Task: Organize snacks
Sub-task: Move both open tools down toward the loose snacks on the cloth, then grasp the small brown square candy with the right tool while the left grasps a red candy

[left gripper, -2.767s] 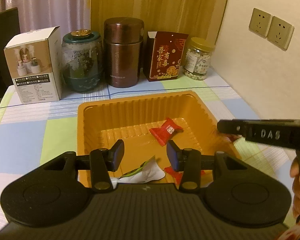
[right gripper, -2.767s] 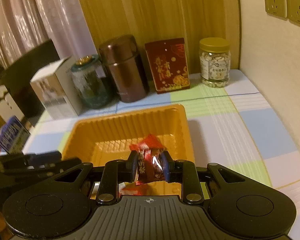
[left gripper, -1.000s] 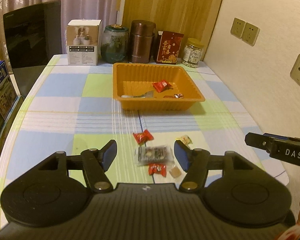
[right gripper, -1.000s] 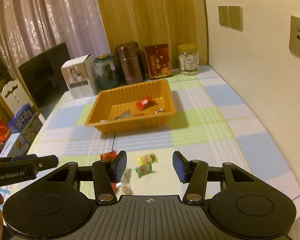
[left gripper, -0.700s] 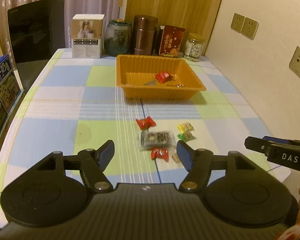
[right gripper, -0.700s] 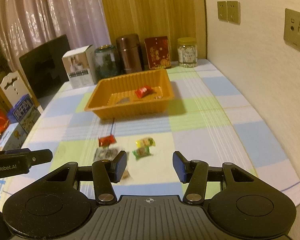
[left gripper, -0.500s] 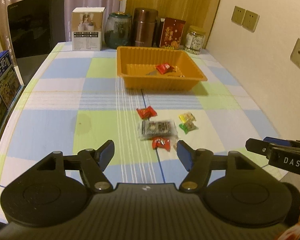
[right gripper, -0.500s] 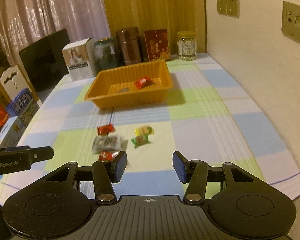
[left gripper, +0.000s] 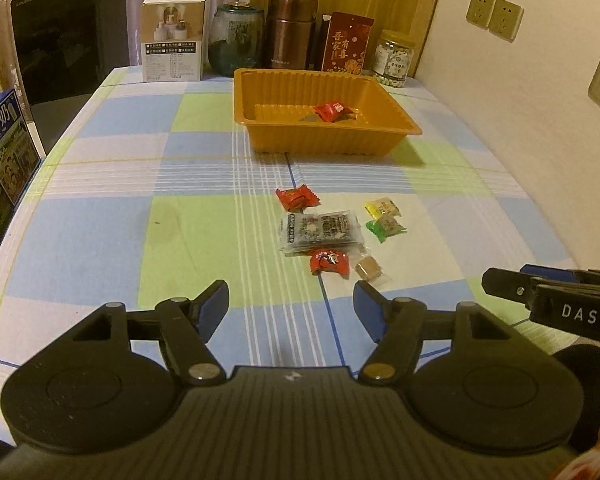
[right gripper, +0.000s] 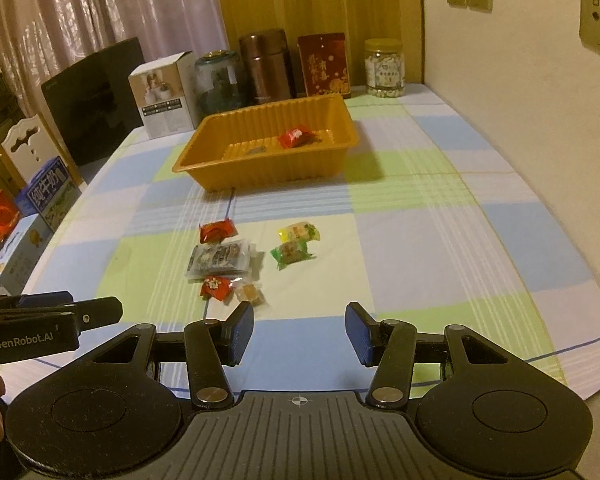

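Both grippers hover over the near edge of the table [left gripper: 100, 208], side by side, well apart from the snacks. Left gripper [left gripper: 291, 308]: jaws spread wide, nothing between them. Right gripper [right gripper: 299, 334]: jaws spread wide too, empty.

Loose snacks lie in a cluster on the checked cloth between the grippers and the tray. Red candy [left gripper: 297, 198] farthest in the cluster, just beyond the dark packet [left gripper: 320, 232]. Second red candy [left gripper: 329, 261] at the near edge of the dark packet, touching or nearly so. Brown candy [left gripper: 369, 269] in clear wrap just right of that. Yellow candy [left gripper: 383, 207] and green candy [left gripper: 385, 227] sit right of the packet, close together, yellow farther.

Orange tray [left gripper: 396, 114] sits far of the cluster, centre of table. Inside it: a red snack [left gripper: 331, 111] toward the right, plus a greyish wrapper [left gripper: 309, 118] beside it; other small bits there too blurred to name.

Along the far edge, left to right: white box [left gripper: 173, 38], glass jar [left gripper: 236, 40], brown flask [left gripper: 290, 32], red carton [left gripper: 346, 48], nut jar [left gripper: 395, 58]. Dark screen [left gripper: 68, 40] stands at the far left. Blue milk carton [left gripper: 2, 148] off the table's left side. Sockets [left gripper: 494, 16] on the right wall.
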